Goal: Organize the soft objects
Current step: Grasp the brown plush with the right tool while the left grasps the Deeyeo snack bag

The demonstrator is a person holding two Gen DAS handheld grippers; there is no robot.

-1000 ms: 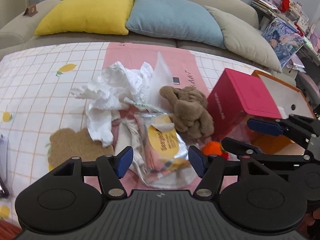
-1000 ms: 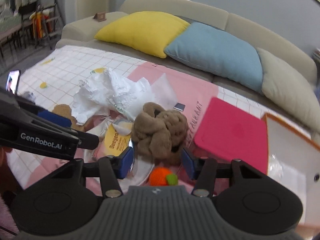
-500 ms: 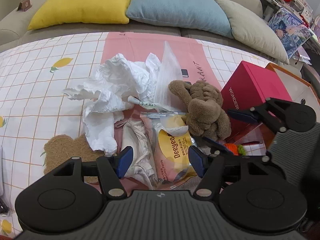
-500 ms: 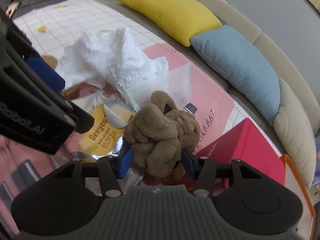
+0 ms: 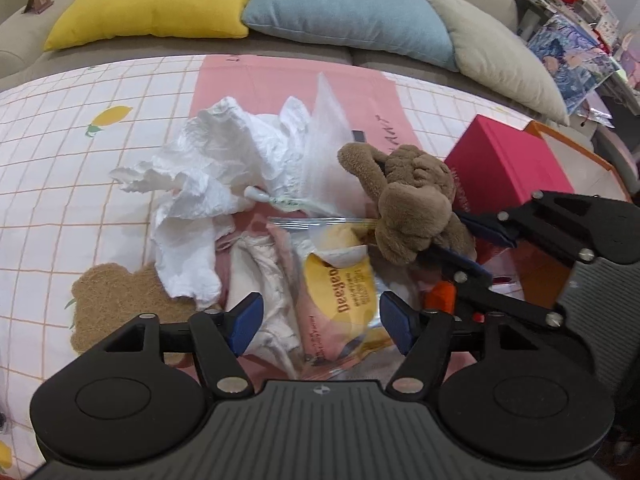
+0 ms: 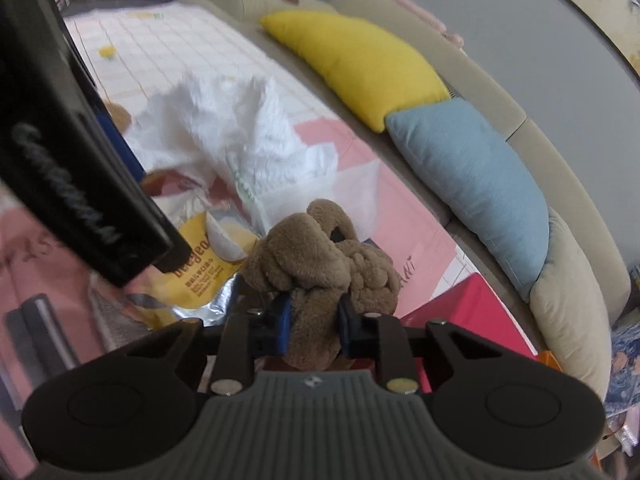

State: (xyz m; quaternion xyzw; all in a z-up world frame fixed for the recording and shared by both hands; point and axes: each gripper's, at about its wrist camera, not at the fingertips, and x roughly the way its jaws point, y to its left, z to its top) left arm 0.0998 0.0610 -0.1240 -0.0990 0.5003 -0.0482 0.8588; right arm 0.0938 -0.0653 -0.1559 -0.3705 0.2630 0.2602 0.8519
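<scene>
A brown plush toy (image 5: 412, 204) lies in a pile on the bed cover and also shows in the right wrist view (image 6: 320, 264). My right gripper (image 6: 313, 326) is shut on the plush toy's lower part. My left gripper (image 5: 320, 316) is open and empty, hovering just above a yellow snack bag (image 5: 344, 292) and a pink and white cloth (image 5: 260, 276). Crumpled white paper (image 5: 208, 176) and a clear plastic bag (image 5: 324, 136) lie behind. A small orange toy (image 5: 438, 294) peeks out under the right gripper.
A pink box (image 5: 504, 164) and an orange-rimmed open box (image 5: 576, 148) stand at the right. A brown bear-shaped mat (image 5: 108, 300) lies at the left. Yellow (image 5: 152, 0), blue (image 5: 344, 4) and beige (image 5: 500, 52) cushions line the sofa behind.
My right gripper moved forward onto the plush toy and closed on it. The left gripper stayed open and shifted only slightly over the pile.
</scene>
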